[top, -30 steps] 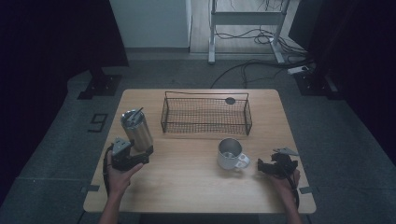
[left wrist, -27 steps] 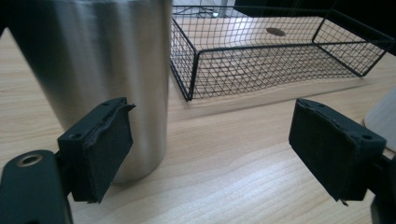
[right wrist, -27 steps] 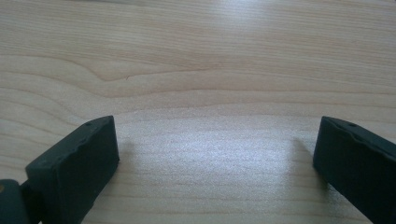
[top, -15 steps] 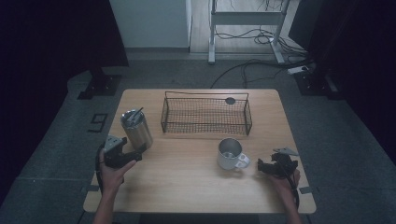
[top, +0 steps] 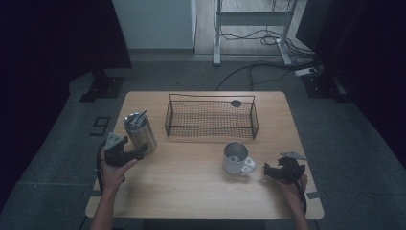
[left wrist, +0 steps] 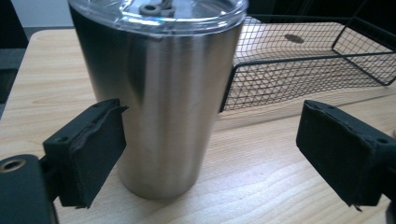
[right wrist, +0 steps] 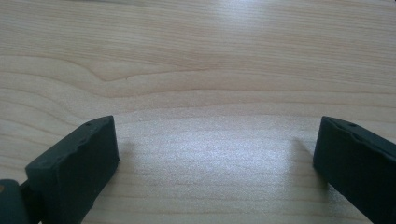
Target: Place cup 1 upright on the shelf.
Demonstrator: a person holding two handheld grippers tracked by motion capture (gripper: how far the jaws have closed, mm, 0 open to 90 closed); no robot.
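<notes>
A steel tumbler with a clear lid and straw stands upright at the table's left. In the left gripper view the tumbler rises between the jaws, close to the left pad and well clear of the right pad. My left gripper is open at the tumbler's base, its own view showing a wide gap. A metal mug sits right of centre. Just right of the mug, my right gripper rests open over bare wood with nothing between its jaws.
A black wire basket stands at the back middle of the wooden table, and its mesh is just behind the tumbler. A small dark disc lies behind the basket. Cables cross the floor beyond the table.
My left gripper has drawn back a little to the left from the tumbler, which stays put. The right gripper and mug have not moved.
</notes>
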